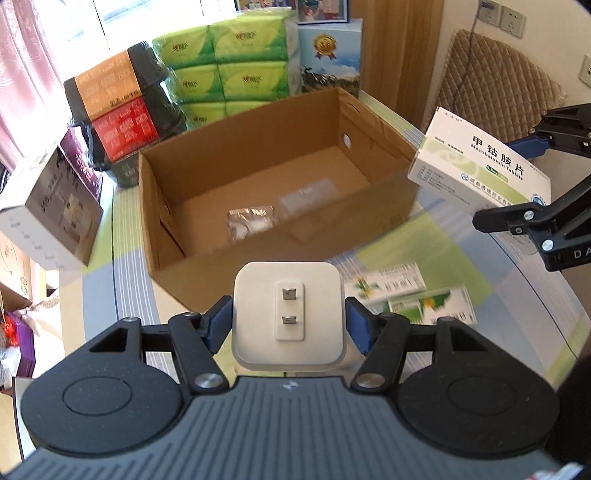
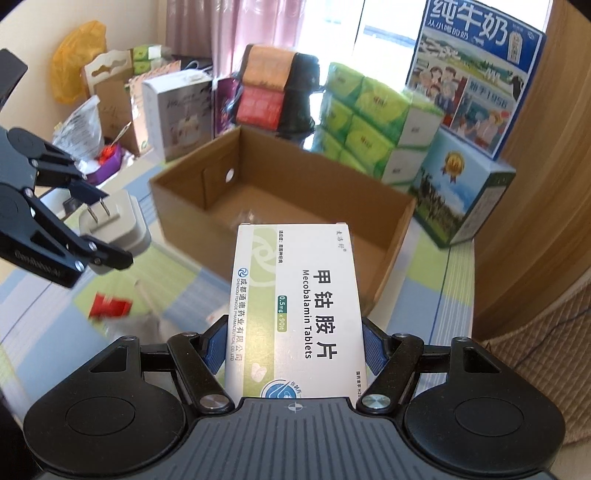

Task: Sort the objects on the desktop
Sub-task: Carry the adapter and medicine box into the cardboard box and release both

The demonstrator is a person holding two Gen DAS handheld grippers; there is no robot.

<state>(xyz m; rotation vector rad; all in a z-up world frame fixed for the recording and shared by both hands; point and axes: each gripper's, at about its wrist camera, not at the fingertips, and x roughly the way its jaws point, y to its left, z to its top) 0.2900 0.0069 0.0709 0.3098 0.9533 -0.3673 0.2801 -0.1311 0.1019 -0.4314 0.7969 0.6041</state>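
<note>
Gripping the plug [image 1: 289, 314], the left gripper [image 1: 289, 325] is clamped; the right gripper [image 2: 294, 349] pinches the pill box [image 2: 295, 306] by its end; both approach the carton [image 1: 258, 184]. Tilting could slip the box; the grippers might collide above it

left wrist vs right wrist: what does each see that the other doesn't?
Left wrist only: clear bags on the cardboard box floor, medicine boxes lying on the table, wall sockets.
Right wrist only: red packet on the table, yellow bag, tall milk carton.
Both: cardboard box, charger in the left gripper, tablet box in the right gripper, green tissue packs.
</note>
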